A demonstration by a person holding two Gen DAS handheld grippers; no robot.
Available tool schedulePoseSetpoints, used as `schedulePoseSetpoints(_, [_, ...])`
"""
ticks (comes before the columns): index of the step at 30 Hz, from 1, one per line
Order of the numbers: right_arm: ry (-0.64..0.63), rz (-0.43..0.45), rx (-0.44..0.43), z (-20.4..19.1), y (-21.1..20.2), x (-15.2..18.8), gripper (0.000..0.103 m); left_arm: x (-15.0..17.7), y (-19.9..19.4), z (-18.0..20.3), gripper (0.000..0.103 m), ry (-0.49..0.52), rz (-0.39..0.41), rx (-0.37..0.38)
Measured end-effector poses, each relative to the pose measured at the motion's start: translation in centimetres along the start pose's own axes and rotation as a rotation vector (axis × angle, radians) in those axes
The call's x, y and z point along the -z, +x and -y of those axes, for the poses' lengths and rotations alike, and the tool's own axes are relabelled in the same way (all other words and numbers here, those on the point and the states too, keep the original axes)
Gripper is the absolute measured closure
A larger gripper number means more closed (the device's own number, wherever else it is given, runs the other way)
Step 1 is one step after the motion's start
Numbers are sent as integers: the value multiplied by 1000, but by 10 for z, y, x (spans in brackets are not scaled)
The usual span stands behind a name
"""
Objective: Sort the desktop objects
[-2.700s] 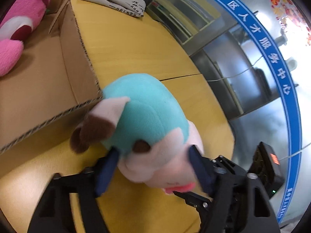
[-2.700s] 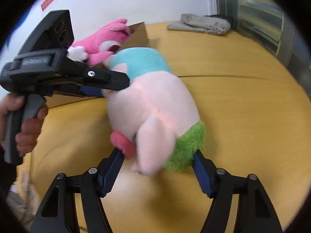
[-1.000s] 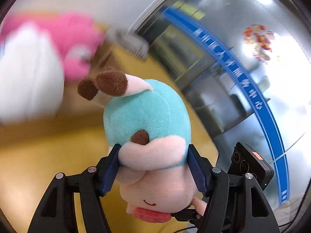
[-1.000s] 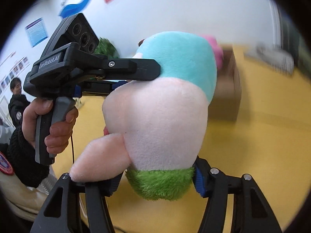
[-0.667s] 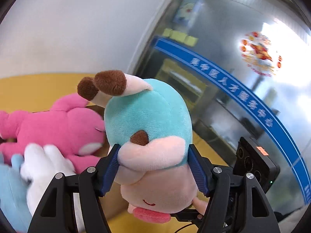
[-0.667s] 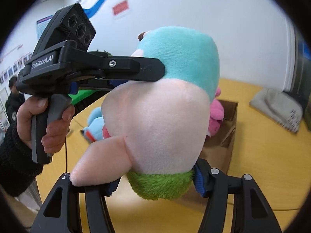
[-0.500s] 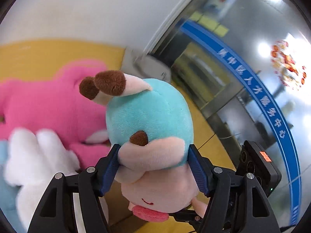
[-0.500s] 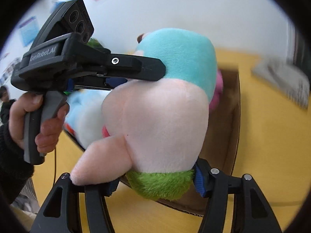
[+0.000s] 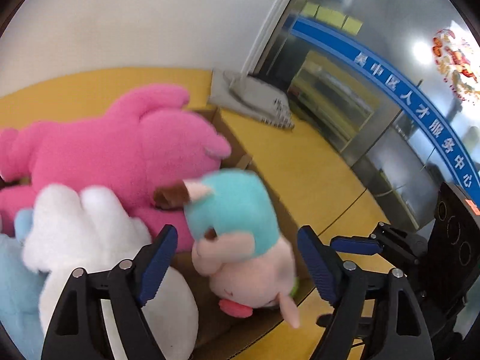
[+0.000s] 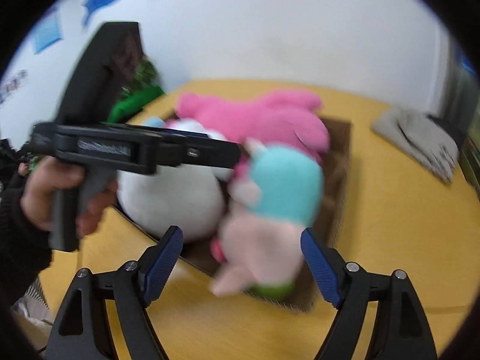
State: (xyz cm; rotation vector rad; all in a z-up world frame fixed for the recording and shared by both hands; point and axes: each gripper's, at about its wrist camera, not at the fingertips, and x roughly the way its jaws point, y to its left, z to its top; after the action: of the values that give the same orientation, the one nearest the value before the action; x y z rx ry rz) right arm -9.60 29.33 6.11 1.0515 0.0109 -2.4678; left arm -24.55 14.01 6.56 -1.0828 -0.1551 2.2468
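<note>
A teal and pink plush toy [image 9: 240, 240] lies head down in the near corner of a cardboard box [image 9: 231, 138], free of both grippers; it is blurred in the right wrist view [image 10: 270, 210]. My left gripper [image 9: 237, 261] is open above it, jaws wide on either side. My right gripper [image 10: 241, 264] is open too, just in front of the box [image 10: 339, 162]. A big pink plush [image 9: 120, 150] and a white plush [image 9: 90, 231] fill the box beside the toy. The pink plush [image 10: 264, 120] and white plush [image 10: 171, 201] show in the right wrist view as well.
The box sits on a yellow wooden table [image 9: 300, 156]. A grey folded cloth [image 9: 255, 99] lies at the far edge near a glass wall. A light blue plush [image 9: 15, 285] is at the left. Something green [image 10: 135, 102] stands beyond the box.
Both grippers have opened and let go of the teal and pink plush. It has dropped into the box beside the white and pink plushes.
</note>
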Motion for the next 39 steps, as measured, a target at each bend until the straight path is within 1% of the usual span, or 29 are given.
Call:
schedulePoseSetpoints(1, [-4, -7, -68, 3, 11, -5, 22, -3, 10, -2, 8, 3, -24, -14])
schedulePoseSetpoints(2, [3, -35, -117, 4, 24, -5, 22, -6, 20, -3, 6, 7, -48, -27])
schedulePoseSetpoints(4, [49, -111, -154, 5, 46, 13, 22, -12, 40, -6, 6, 14, -95, -55])
schedulePoseSetpoints(6, [75, -109, -200, 7, 57, 24, 22, -14, 59, -9, 8, 24, -143, -77])
schedulePoseSetpoints(8, [92, -81, -195, 7, 51, 26, 22, -11, 78, -12, 7, 40, -191, -93])
schedulePoseSetpoints(11, [37, -12, -163, 2, 18, 26, 22, -15, 64, -11, 9, 4, -170, -47])
schedulePoseSetpoints(12, [15, 12, -152, 0, 7, 26, 22, -16, 58, -8, 9, 22, -152, -43])
schedulePoseSetpoints(13, [8, 28, -142, -3, -4, 32, 22, -17, 52, -4, 8, 45, -133, -41])
schedulePoseSetpoints(16, [13, 61, -114, -17, -36, 59, 22, -11, 56, -3, 9, 74, -200, -104])
schedulePoseSetpoints(17, [15, 72, -104, -21, -47, 67, 22, -6, 52, -6, 11, 69, -223, -108])
schedulePoseSetpoints(19, [18, 93, -85, -30, -69, 85, 21, 4, 27, -4, 11, 89, -192, -100])
schedulePoseSetpoints(22, [24, 126, -57, -43, -101, 112, 15, 29, -39, -1, 9, 104, -72, -79])
schedulePoseSetpoints(24, [33, 155, -77, -59, -102, 117, 5, 61, -96, 2, 1, 118, 44, -112])
schedulePoseSetpoints(25, [37, 164, -100, -64, -101, 119, 0, 76, -116, 3, 0, 120, 93, -134])
schedulePoseSetpoints(26, [38, 169, -127, -68, -101, 122, 0, 90, -135, 3, 0, 122, 139, -156])
schedulePoseSetpoints(27, [37, 167, -139, -76, -103, 128, 0, 108, -146, 3, 0, 116, 155, -181])
schedulePoseSetpoints(29, [29, 158, -144, -94, -112, 142, 0, 146, -165, 1, 0, 101, 175, -231])
schedulePoseSetpoints(34, [59, 56, -170, -125, -92, 176, 0, 239, -213, -2, 0, 63, 227, -357])
schedulePoseSetpoints(35, [68, 34, -173, -131, -88, 184, 0, 255, -216, -7, 0, 39, 210, -349])
schedulePoseSetpoints(38, [89, -25, -179, -148, -77, 206, 0, 294, -209, -26, 0, -39, 106, -284])
schedulePoseSetpoints(39, [67, -40, -170, -159, -71, 211, 0, 303, -207, -30, 0, -54, 78, -264])
